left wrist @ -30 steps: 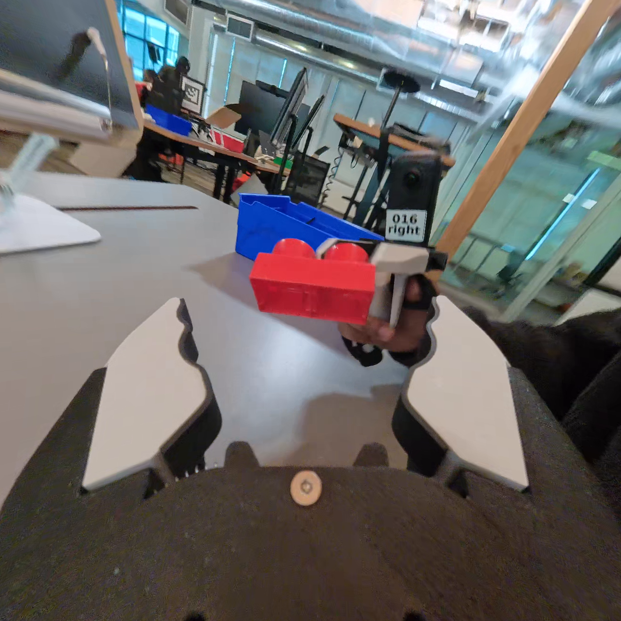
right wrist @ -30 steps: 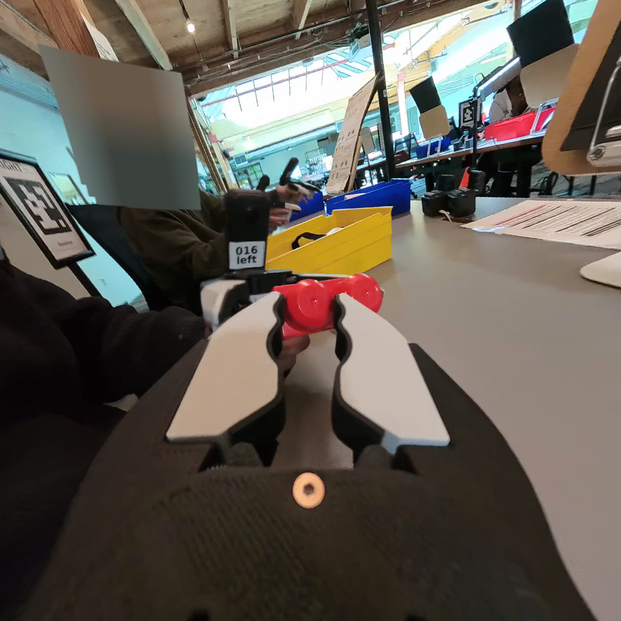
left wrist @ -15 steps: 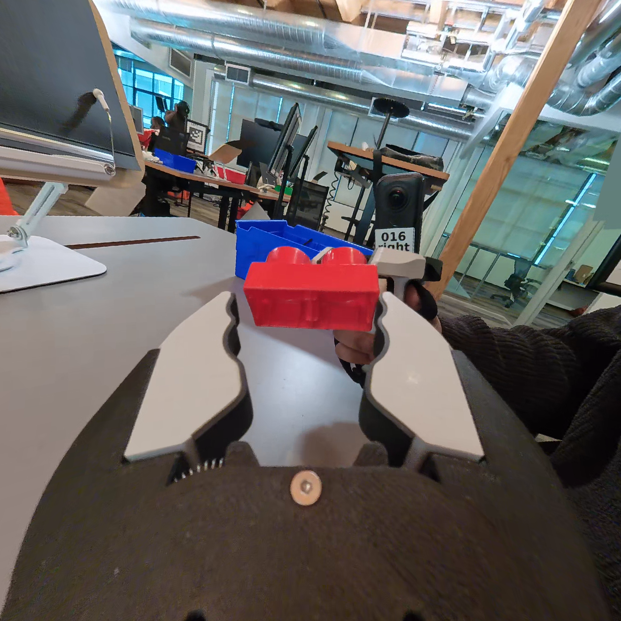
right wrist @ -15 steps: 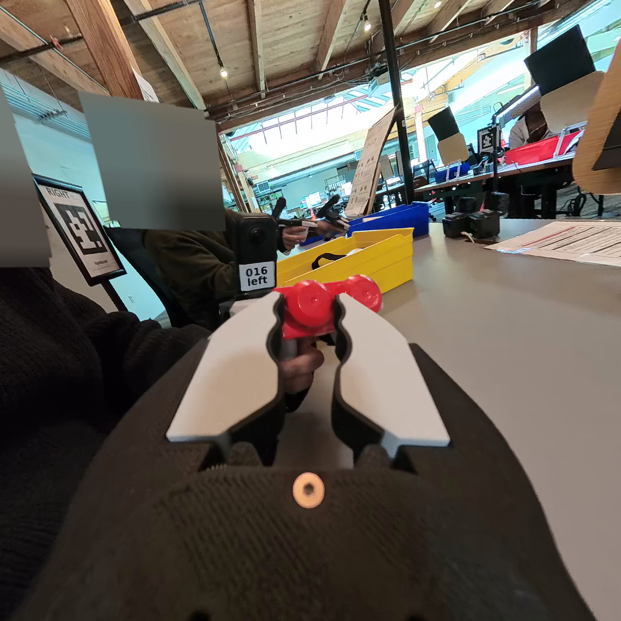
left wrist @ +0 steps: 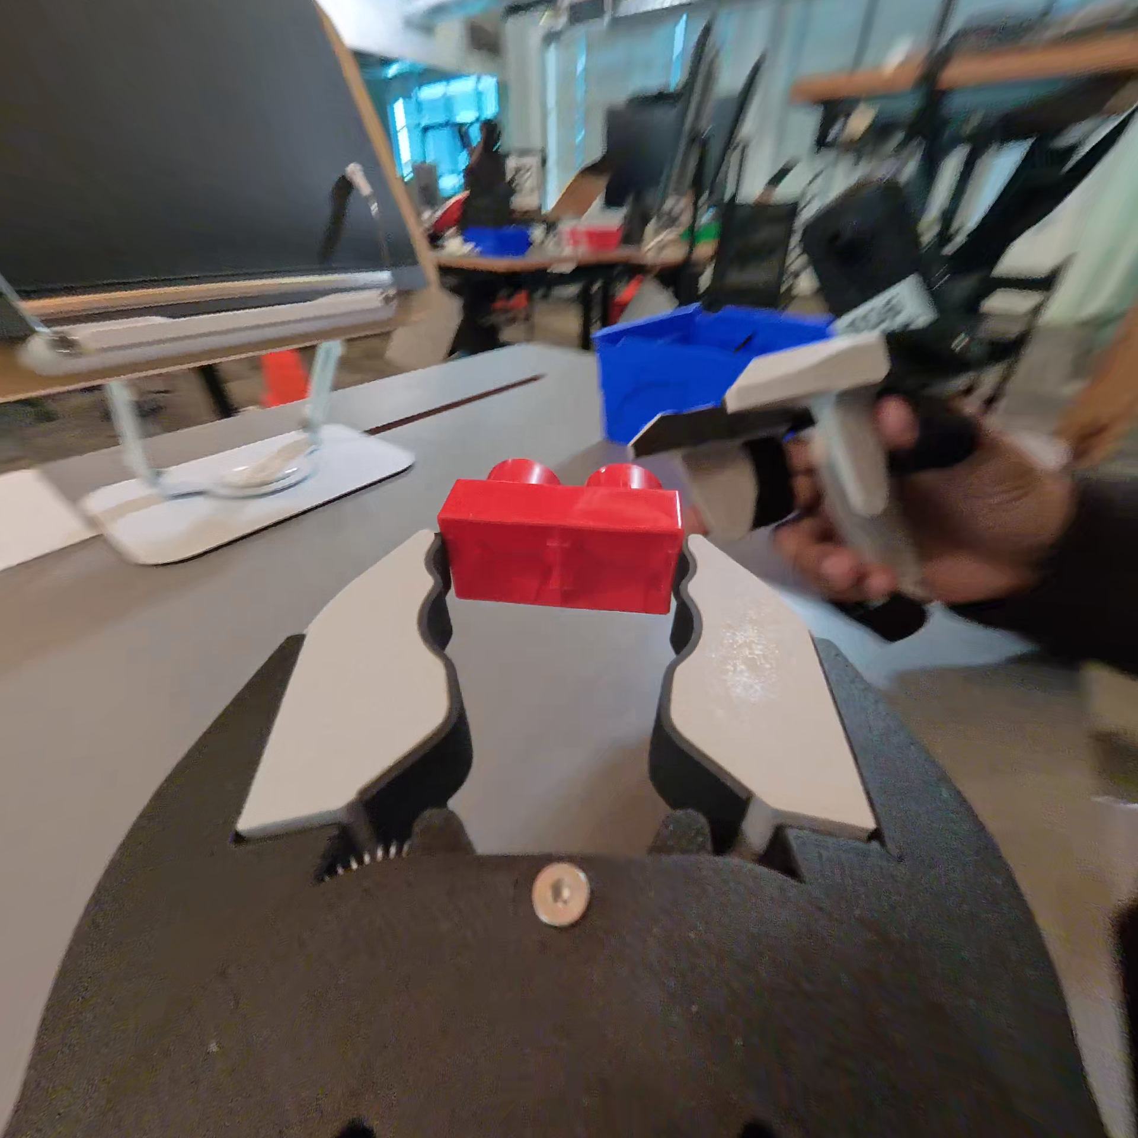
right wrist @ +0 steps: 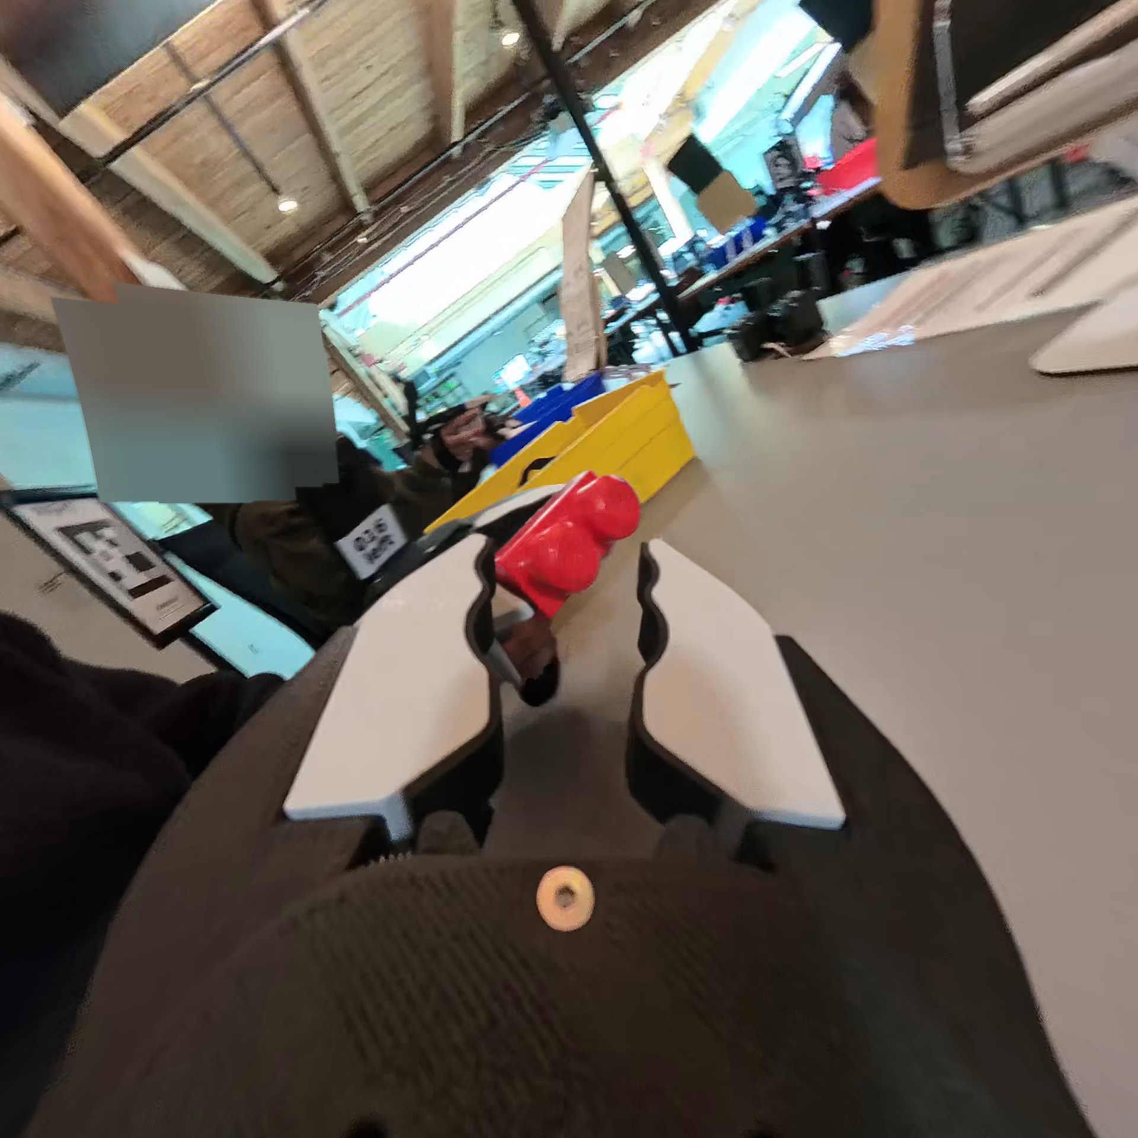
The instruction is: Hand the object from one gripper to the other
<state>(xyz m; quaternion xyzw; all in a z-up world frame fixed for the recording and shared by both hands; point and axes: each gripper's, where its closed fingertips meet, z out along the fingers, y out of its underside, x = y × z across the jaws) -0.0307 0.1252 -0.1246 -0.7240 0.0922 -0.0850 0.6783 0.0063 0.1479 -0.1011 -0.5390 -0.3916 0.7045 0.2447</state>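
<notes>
my left gripper (left wrist: pixel 559 554) pinches the red brick (left wrist: pixel 559 548) (studs up) above the grey table (left wrist: pixel 154 646); my right gripper (right wrist: pixel 563 554) gapes empty, near it.

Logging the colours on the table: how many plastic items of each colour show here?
Red: 1, brick
Blue: 1, bin
Yellow: 1, bin
Total: 3
</notes>
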